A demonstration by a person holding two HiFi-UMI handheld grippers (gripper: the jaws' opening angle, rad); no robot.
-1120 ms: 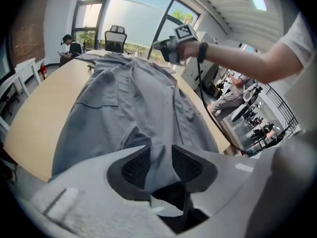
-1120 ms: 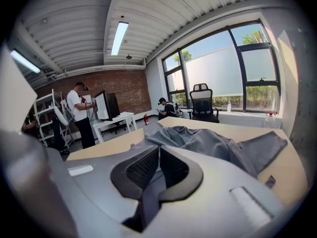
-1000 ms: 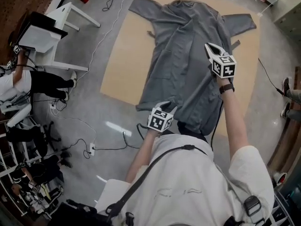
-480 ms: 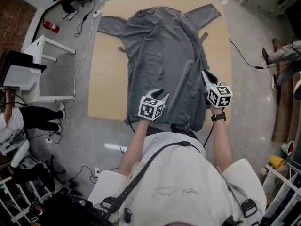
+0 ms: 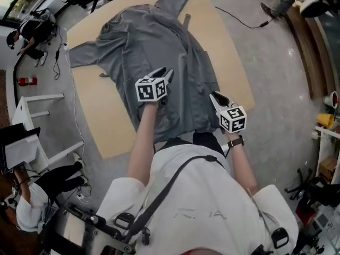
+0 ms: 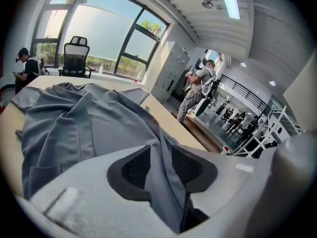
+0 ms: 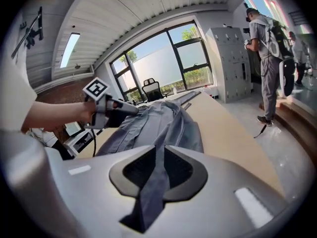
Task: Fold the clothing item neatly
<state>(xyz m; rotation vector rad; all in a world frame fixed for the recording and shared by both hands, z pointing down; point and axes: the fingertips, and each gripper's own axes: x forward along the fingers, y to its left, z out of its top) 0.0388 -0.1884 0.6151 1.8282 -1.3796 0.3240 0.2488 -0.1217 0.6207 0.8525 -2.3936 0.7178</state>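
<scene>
A grey long-sleeved garment [image 5: 159, 41] lies spread on the tan tabletop [image 5: 106, 126], collar and sleeves at the far end. My left gripper [image 5: 164, 74] hovers over the garment's middle, shut on a fold of the grey cloth [image 6: 74, 118] that runs up between its pads [image 6: 133, 167]. My right gripper [image 5: 217, 96] is near the garment's right lower edge. A strip of the same cloth [image 7: 158, 118] still hangs through its jaws, which are opening; the pads [image 7: 136, 170] still touch it. In the right gripper view the left gripper [image 7: 126, 108] shows over the garment.
The table's near edge is against my body. A white side table [image 5: 32, 110] and seated people [image 5: 53, 179] are on the left. A cable [image 5: 239, 17] crosses the floor at the far right. A person [image 7: 267, 43] stands by grey lockers [image 7: 228, 58].
The left gripper has carried its cloth from the near hem farther up over the garment. The right gripper has come back from the garment's right side toward the near edge. The head view swung.
</scene>
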